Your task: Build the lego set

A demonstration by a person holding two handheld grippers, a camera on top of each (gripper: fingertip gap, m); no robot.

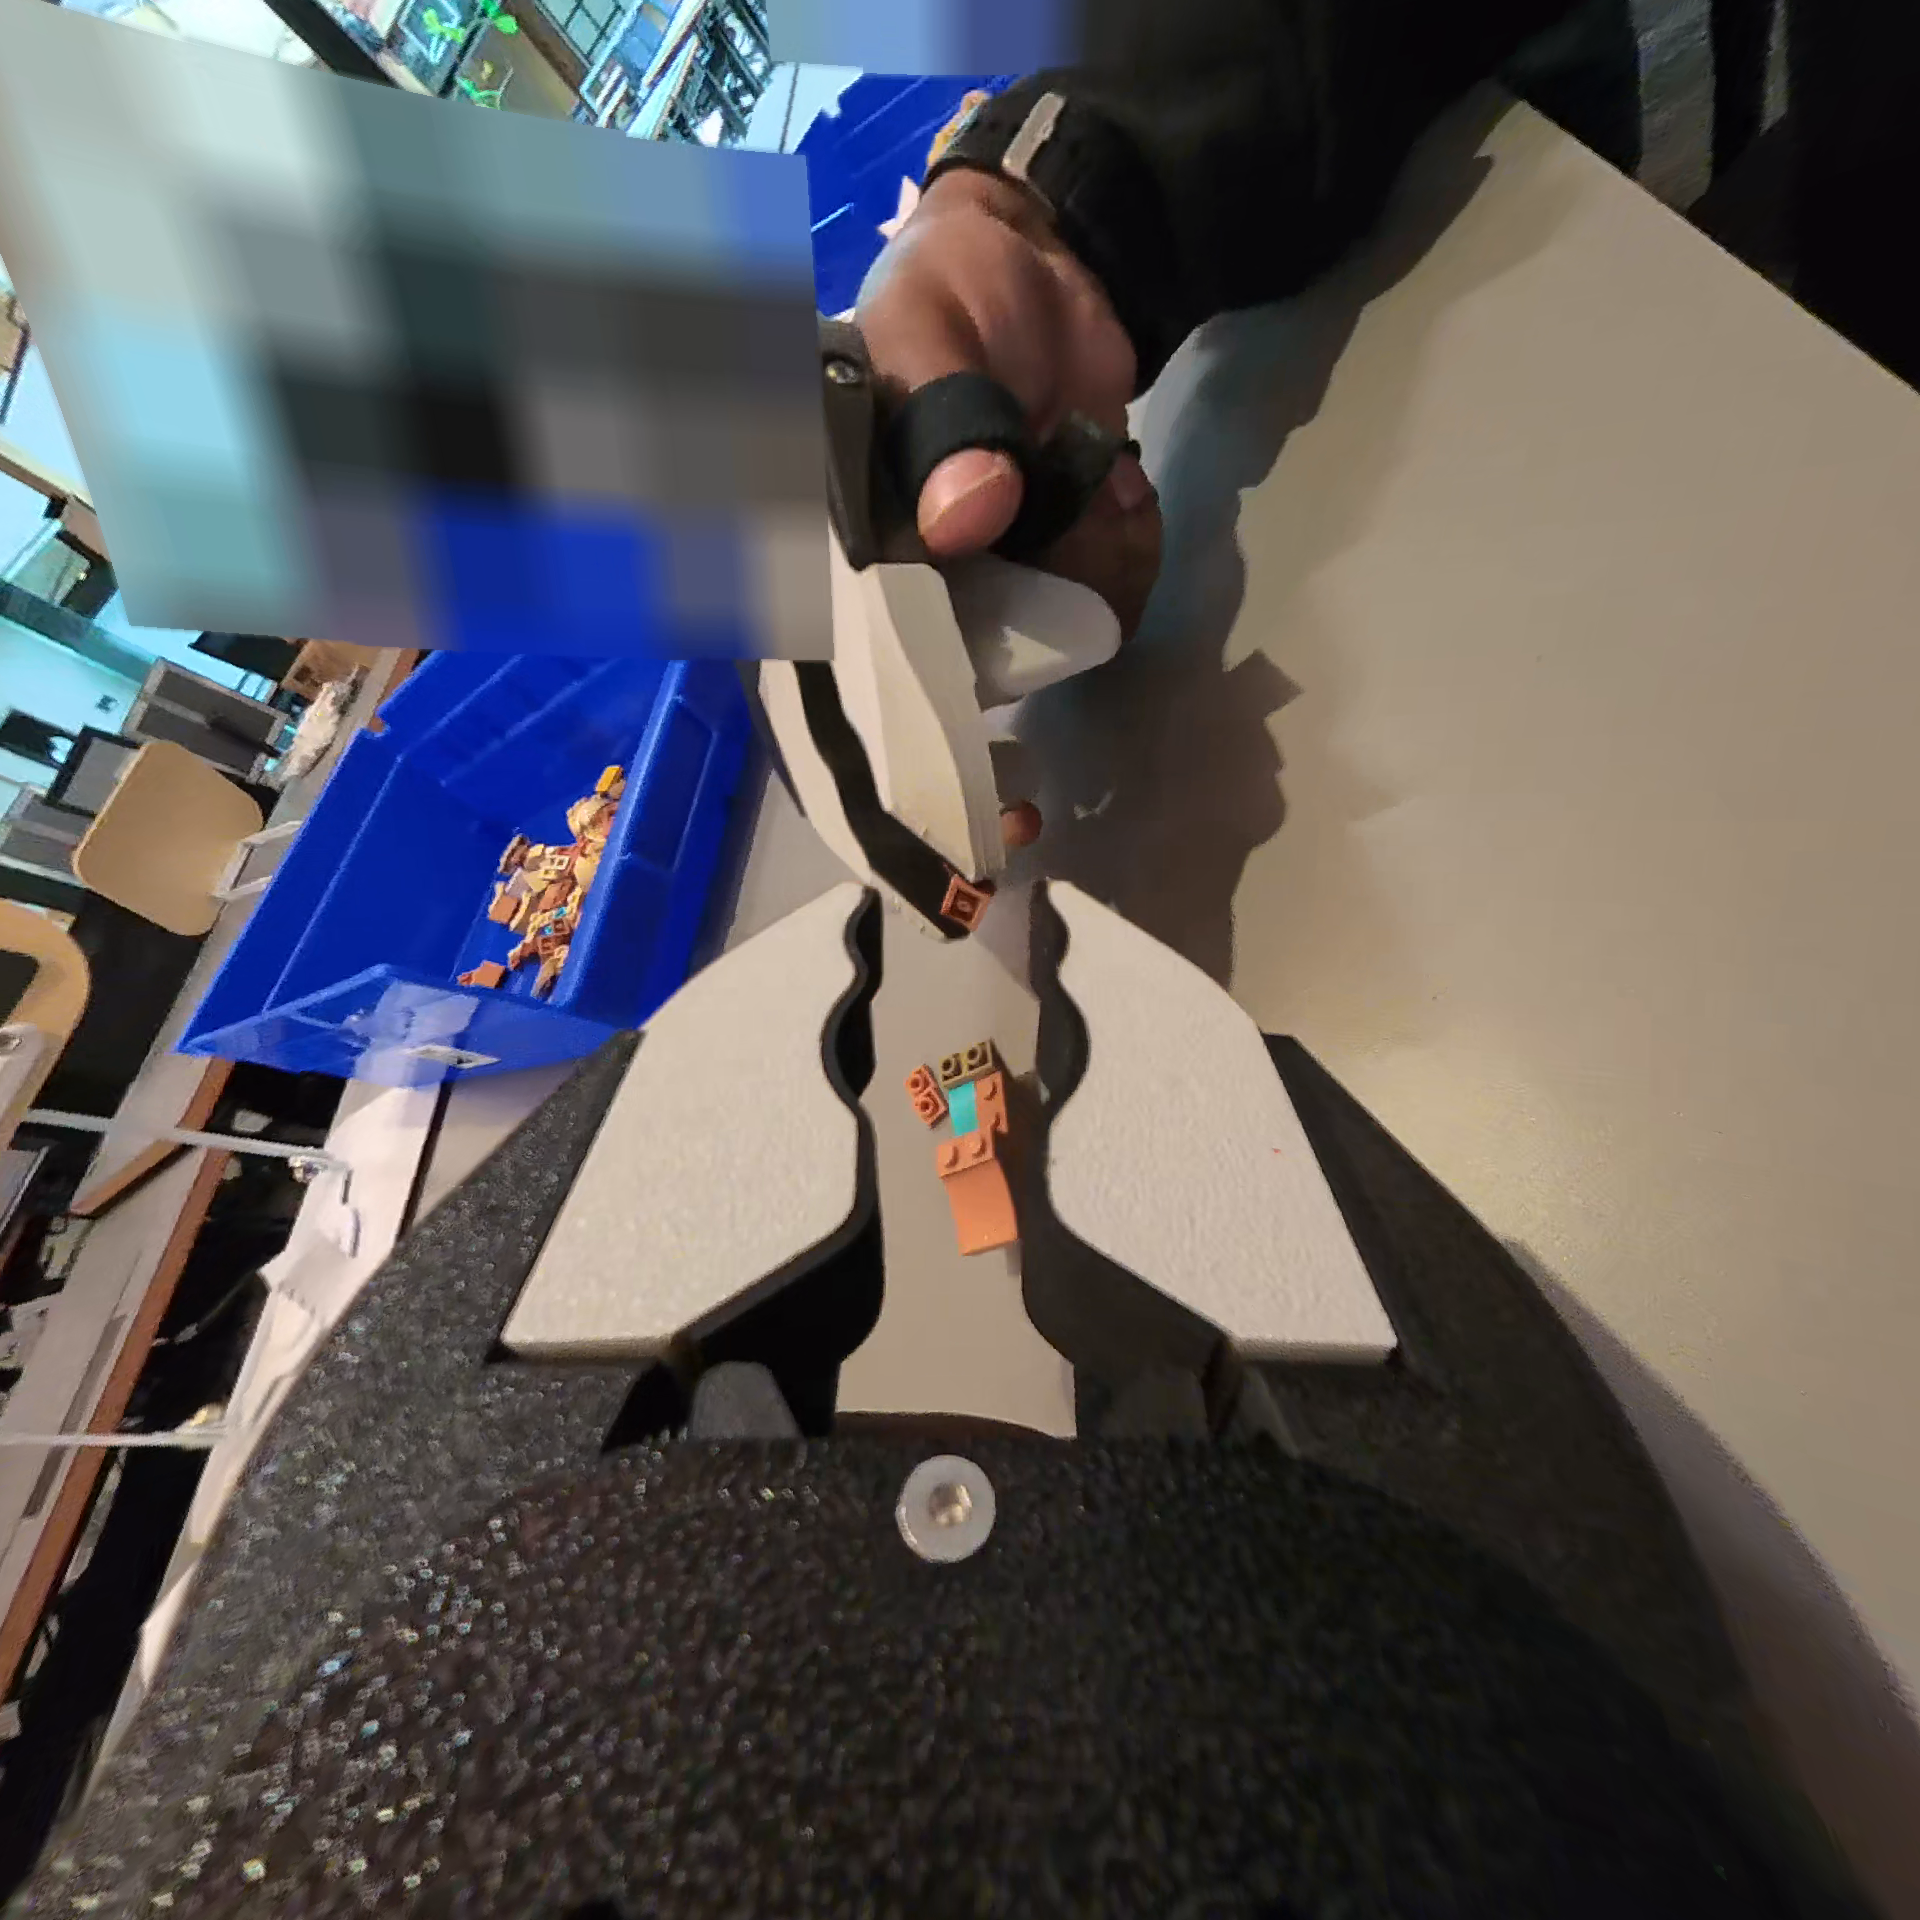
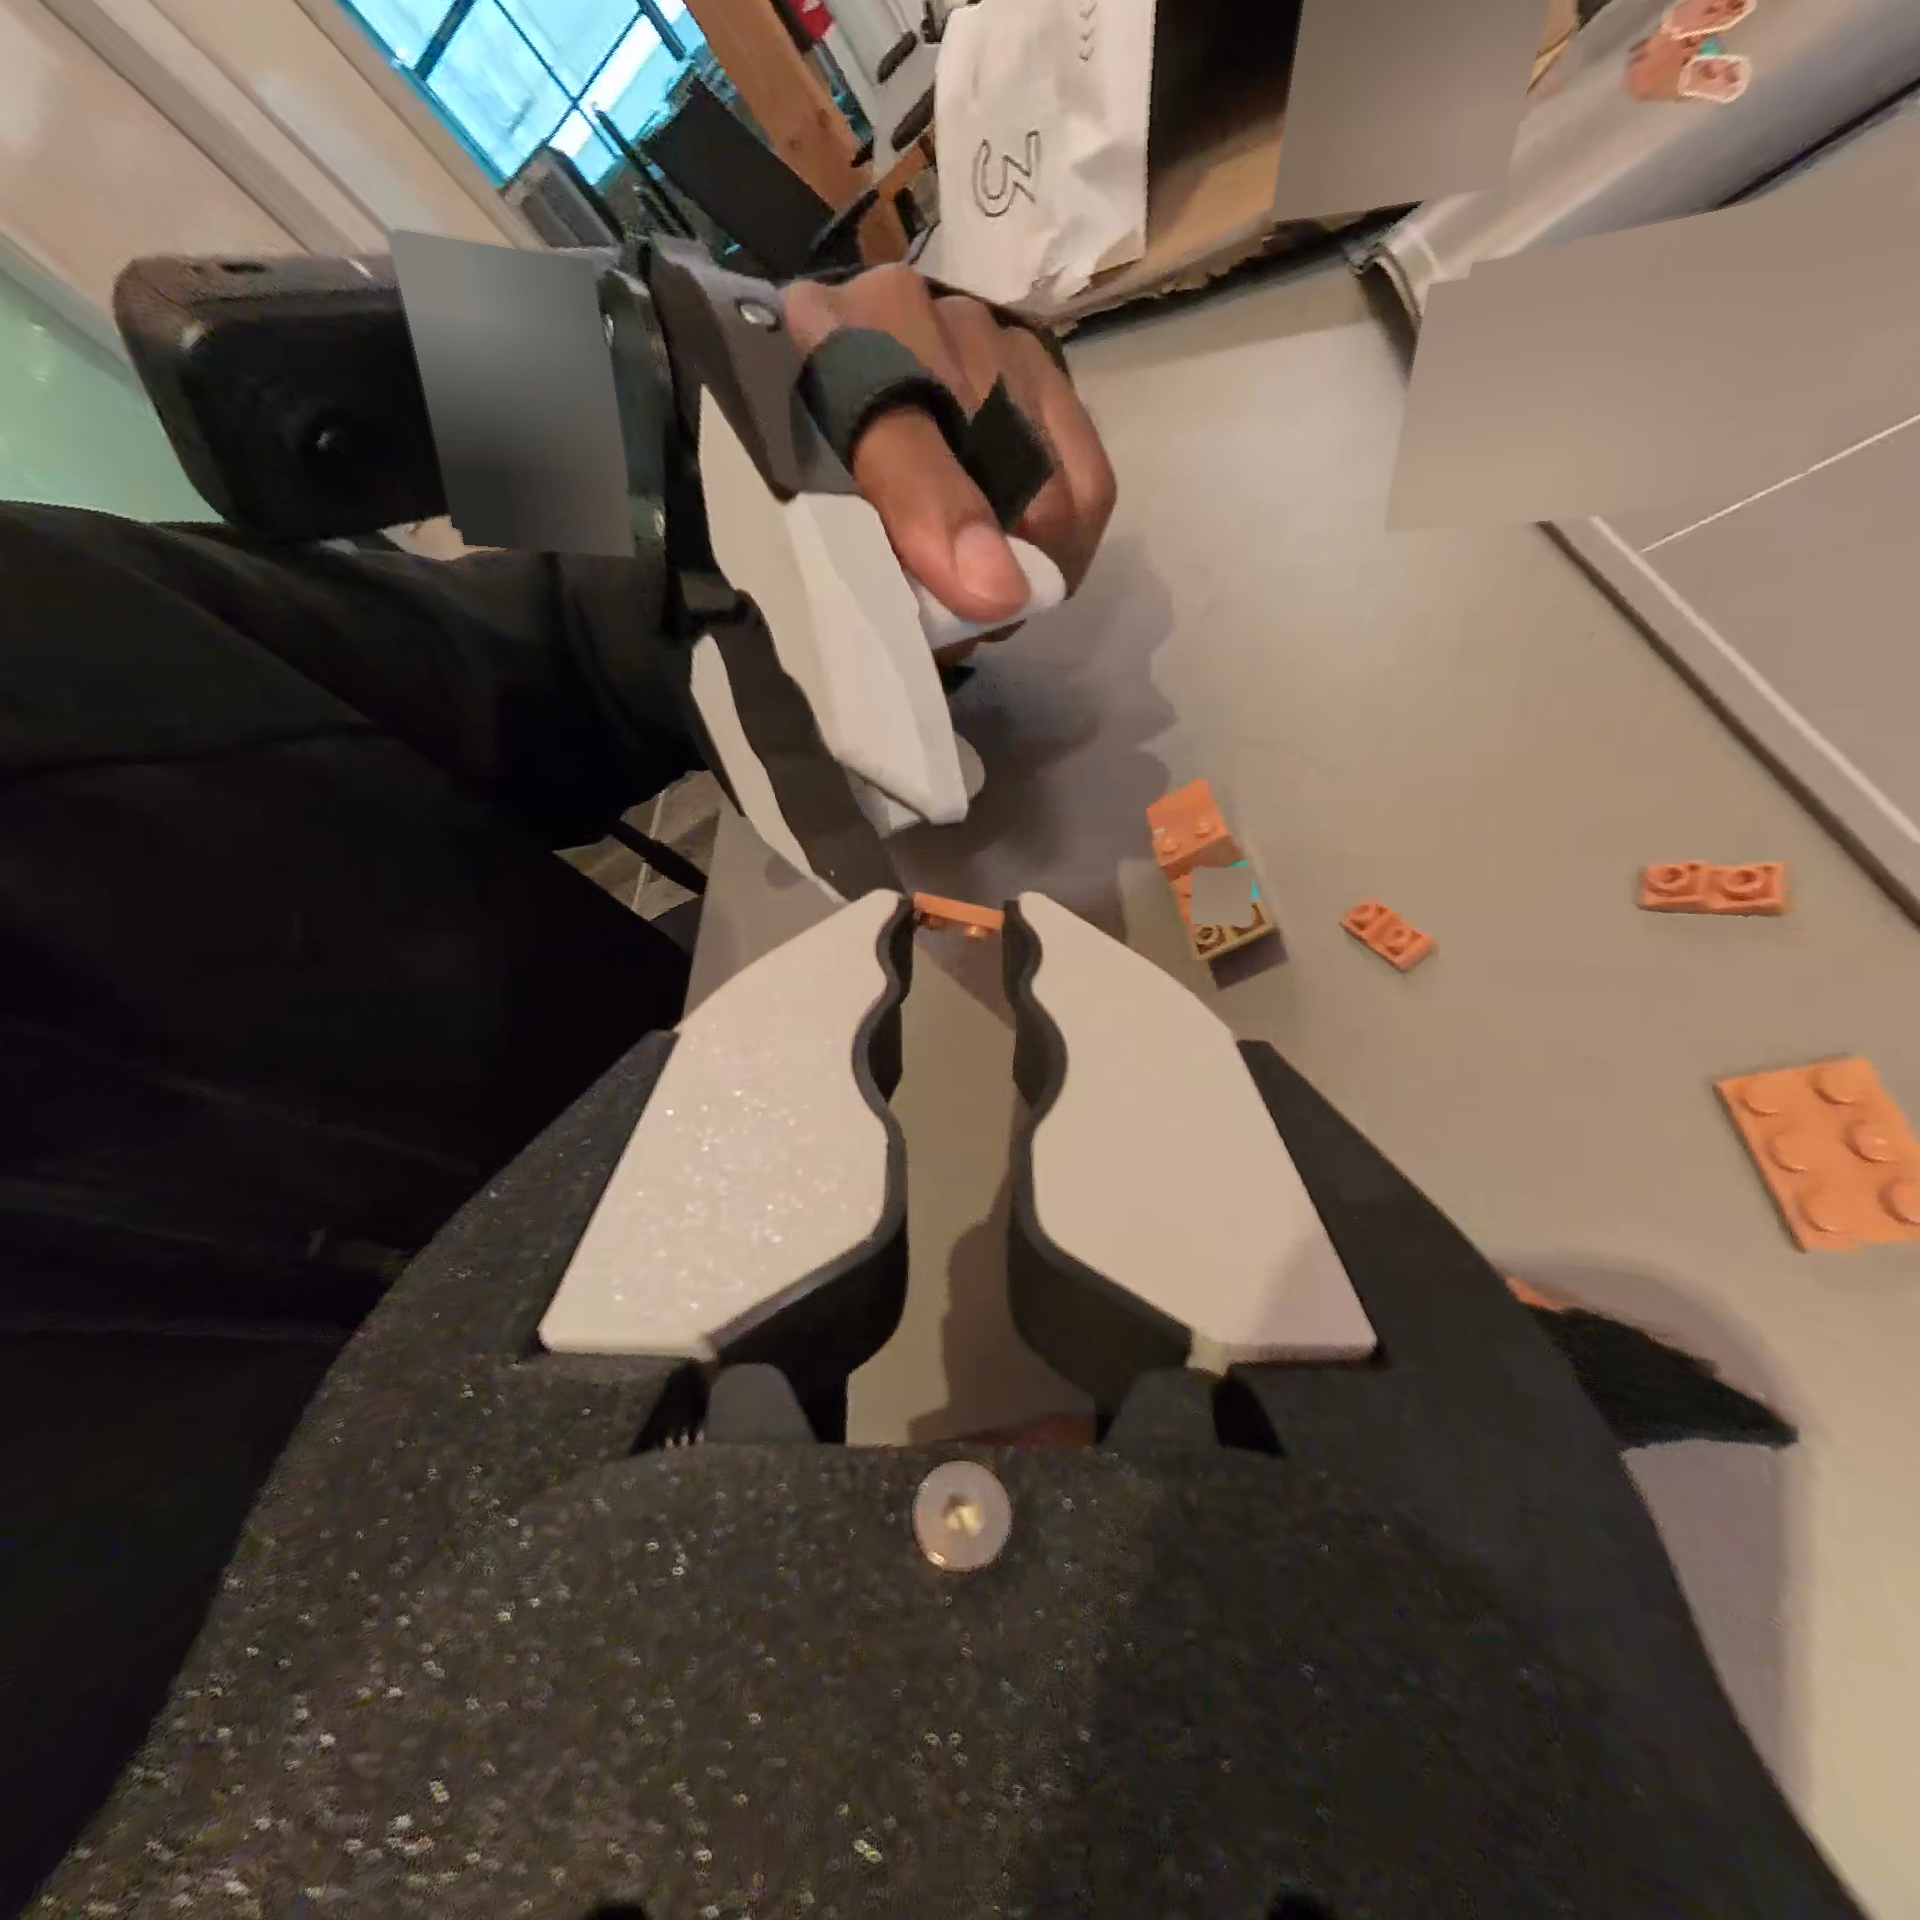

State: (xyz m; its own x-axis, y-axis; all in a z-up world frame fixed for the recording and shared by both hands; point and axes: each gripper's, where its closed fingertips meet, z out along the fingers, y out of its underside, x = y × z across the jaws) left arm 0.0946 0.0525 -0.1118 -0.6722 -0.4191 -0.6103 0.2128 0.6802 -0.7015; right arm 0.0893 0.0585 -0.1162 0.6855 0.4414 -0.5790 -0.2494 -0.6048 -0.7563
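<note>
The right gripper had its fingers closed on a small orange plate, pads pressing its 2 ends, above the bench. The left gripper stood partly open and empty, its fingers straddling a small brick assembly lying on the bench. That assembly looked partly built: orange, olive and teal pieces joined. 3 loose orange plates lay apart: 2 small, 1 larger. 1 blue bin held many more pieces.
</note>
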